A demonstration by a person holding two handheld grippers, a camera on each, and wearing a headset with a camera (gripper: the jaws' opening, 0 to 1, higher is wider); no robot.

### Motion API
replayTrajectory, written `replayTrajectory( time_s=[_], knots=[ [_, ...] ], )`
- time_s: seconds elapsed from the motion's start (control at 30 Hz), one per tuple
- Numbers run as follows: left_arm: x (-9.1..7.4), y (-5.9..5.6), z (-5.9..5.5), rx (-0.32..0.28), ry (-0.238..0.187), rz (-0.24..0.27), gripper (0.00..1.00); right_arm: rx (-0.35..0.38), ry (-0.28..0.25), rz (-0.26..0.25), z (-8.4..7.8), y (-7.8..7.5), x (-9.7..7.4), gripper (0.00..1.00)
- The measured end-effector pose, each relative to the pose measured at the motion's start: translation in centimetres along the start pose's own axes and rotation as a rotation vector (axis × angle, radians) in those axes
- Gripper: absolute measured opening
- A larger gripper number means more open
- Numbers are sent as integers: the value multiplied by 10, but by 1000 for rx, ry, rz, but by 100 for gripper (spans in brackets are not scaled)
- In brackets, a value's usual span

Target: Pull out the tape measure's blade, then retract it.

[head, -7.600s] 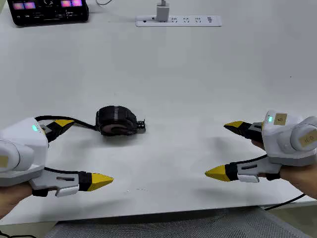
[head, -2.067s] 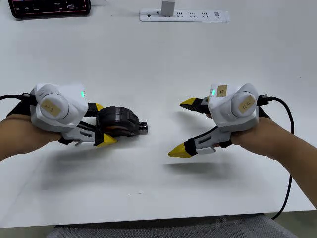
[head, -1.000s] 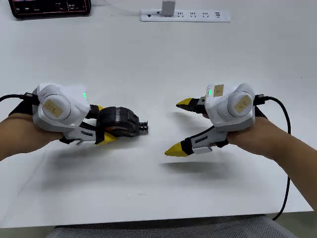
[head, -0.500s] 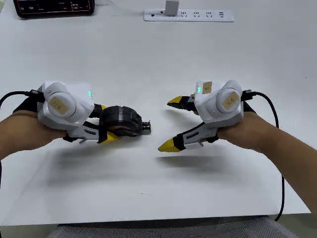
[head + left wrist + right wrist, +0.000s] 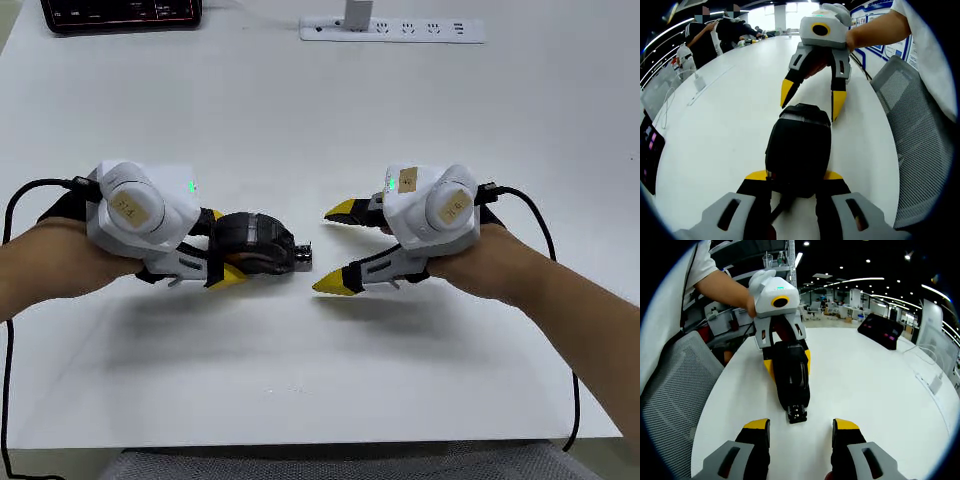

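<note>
Clamping the tape measure by its black case with the left gripper, left of centre in the head view, on the table. Holding the right gripper wide open and empty just right of the blade hook, without touching it. Leaving bare tabletop open above, up to a power strip at the top edge, and below, down to the near edge.

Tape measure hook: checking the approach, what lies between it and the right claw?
Bare white table, in the right gripper view; the open right claw is short of the tape measure hook.
</note>
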State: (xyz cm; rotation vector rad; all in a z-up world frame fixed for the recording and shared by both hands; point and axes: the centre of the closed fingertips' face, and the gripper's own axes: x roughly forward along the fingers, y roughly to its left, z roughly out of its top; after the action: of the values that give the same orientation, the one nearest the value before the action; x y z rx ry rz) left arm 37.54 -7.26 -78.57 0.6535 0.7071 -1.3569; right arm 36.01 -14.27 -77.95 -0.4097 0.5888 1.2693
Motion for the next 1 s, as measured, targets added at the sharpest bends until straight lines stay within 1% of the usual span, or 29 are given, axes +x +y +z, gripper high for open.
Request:
replayTrajectory(
  time_s=[0.1,0.17,0.27,0.4,0.5,0.73,0.8,1.0],
  knots=[
    [0,0,0,-1,0,0,29,-10,-5,14,0,1,3,42],
    [0,0,0,-3,0,-1,29,-21,-15,16,3,1,5,39],
    [0,0,0,-2,1,-1,29,-30,-18,18,4,-1,8,36],
    [0,0,0,-4,3,0,29,-54,-25,29,6,2,12,31],
    [-1,0,0,-4,3,-1,29,-58,-26,40,5,3,15,27],
    [-1,-1,0,-5,3,-1,29,-79,-27,47,3,4,19,22],
    [-1,-1,0,-5,3,0,29,-94,-29,47,3,3,19,19],
    [-1,-1,0,-4,1,-1,29,-95,-33,55,2,4,21,16]
  ],
)
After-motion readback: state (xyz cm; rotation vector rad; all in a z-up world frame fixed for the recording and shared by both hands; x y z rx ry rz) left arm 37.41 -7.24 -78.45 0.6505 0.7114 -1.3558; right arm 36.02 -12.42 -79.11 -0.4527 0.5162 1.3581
